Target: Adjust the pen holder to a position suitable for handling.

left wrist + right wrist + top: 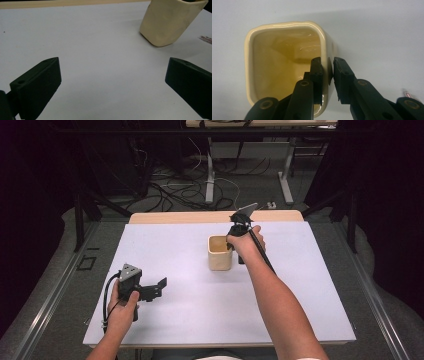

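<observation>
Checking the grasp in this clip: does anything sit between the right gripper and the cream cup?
Nothing visible does. The right gripper straddles the cream cup's wall, one of its fingers inside and the other outside, closed near the wall with only a thin gap visible on the outer side. The left gripper waits apart, open over the white table.

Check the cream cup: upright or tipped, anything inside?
Upright and empty: the cream cup stands on its base with its mouth up, and the right gripper view shows a bare glazed inside.

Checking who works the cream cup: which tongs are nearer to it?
Right. The right tongs straddle the cream cup's wall, one jaw inside, one outside. The left tongs hang open over the white table, well short of the cup.
</observation>
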Demonstrator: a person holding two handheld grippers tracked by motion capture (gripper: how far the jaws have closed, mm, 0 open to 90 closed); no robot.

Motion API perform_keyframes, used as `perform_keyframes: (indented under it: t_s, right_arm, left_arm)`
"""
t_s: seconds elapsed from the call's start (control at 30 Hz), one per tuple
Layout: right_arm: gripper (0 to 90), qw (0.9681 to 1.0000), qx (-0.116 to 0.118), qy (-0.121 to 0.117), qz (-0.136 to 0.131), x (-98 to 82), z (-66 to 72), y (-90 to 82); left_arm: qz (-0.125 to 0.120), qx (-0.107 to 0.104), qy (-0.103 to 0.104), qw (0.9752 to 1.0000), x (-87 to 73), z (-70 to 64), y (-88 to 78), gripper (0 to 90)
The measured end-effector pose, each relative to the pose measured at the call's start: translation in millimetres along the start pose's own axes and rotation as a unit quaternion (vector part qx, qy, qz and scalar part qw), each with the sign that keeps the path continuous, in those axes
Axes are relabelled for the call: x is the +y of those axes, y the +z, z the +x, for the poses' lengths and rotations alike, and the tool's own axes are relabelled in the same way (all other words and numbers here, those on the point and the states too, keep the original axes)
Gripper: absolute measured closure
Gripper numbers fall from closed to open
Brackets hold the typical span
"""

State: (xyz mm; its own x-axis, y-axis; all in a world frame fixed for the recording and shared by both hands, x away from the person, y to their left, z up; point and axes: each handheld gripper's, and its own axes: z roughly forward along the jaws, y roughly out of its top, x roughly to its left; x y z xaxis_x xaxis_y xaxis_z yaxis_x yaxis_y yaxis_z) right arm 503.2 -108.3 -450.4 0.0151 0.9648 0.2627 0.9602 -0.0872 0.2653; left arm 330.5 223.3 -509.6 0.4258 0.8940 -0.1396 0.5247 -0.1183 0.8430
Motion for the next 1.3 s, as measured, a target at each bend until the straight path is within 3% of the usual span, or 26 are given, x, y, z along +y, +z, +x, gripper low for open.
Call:
perform_keyframes:
  t_s: [0.2,0.33,0.43,0.5,0.57,0.6,0.67,0.73,0.87,1.07,1.3]
  right_arm:
    - [77.9,1.0000,0.004,0.006,0.003,0.1,-1.1,-0.3]
    - [77.2,1.0000,0.005,-0.003,0.006,0.1,-2.1,-0.7]
    - [74.6,0.9998,0.021,0.002,-0.001,0.0,-2.1,-0.9]
    - [71.9,0.9994,0.026,-0.022,-0.002,-0.7,-4.8,-3.3]
    - [68.5,0.9986,0.039,-0.030,-0.020,-2.1,-5.6,-4.0]
    - [67.6,0.9986,0.034,-0.036,-0.016,-2.4,-5.2,-6.7]
    - [65.0,0.9963,0.057,-0.049,-0.043,-5.0,-8.4,-6.2]
    - [63.8,0.9964,0.048,-0.062,-0.031,-5.9,-10.4,-11.0]
    - [61.0,0.9943,0.066,-0.074,-0.038,-8.9,-15.0,-17.1]
    - [58.0,0.9870,0.075,-0.123,-0.071,-16.0,-22.0,-32.4]
    - [55.0,0.9715,0.089,-0.180,-0.126,-26.8,-32.6,-46.1]
  left_arm:
    - [0.000,0.000,0.000,1.0000,-0.1,0.0,0.3,0.3]
    - [0.000,0.000,0.000,1.0000,-0.2,0.1,-0.4,0.3]
    - [-0.001,0.001,0.000,1.0000,-0.4,0.2,-0.6,0.3]
    - [-0.001,0.001,0.001,1.0000,-0.5,0.3,-0.9,0.3]
    - [0.000,0.001,-0.001,1.0000,-0.7,0.0,-1.0,0.3]
    - [0.000,0.001,-0.001,1.0000,-0.7,-0.1,-0.9,0.3]
    - [0.002,0.001,0.002,1.0000,-0.6,0.0,-0.9,0.3]
    - [0.003,0.000,0.003,1.0000,-0.6,-0.2,-0.7,0.3]
    - [0.003,0.001,0.000,1.0000,-0.7,-0.7,-0.1,0.3]
    - [0.002,0.002,0.000,1.0000,-1.0,-0.9,0.4,0.3]
    - [0.004,0.002,0.002,1.0000,-1.1,-1.8,1.1,0.3]
